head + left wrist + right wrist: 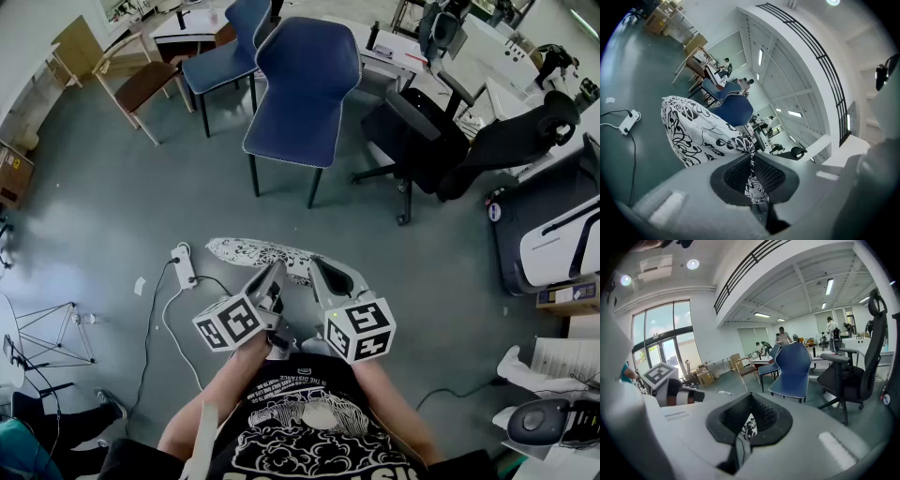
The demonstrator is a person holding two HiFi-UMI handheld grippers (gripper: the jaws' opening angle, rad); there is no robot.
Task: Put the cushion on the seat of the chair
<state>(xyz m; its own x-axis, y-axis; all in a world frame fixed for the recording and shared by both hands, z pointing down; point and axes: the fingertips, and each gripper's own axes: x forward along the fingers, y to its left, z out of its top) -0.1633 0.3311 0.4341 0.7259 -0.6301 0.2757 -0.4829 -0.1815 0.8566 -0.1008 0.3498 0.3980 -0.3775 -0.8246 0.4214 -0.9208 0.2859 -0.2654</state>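
Observation:
The cushion [265, 254], white with a black leaf pattern, hangs above the grey floor in front of me, held by its near edge. My left gripper [274, 274] is shut on that edge, and the patterned fabric [696, 129] runs pinched between its dark pads. My right gripper [318, 269] is shut on the same edge a little to the right, with a strip of cushion fabric [749, 426] showing in its closed jaws. The blue chair [304, 86] stands further ahead, seat facing me and bare. It also shows as the blue chair [736, 110] and the blue chair [792, 368] in the gripper views.
A white power strip [184, 265] with trailing cable lies on the floor left of the cushion. A black office chair [439, 141] stands right of the blue chair. A second blue chair [223, 54] and a wooden chair [141, 86] stand behind left. White equipment [561, 246] lines the right side.

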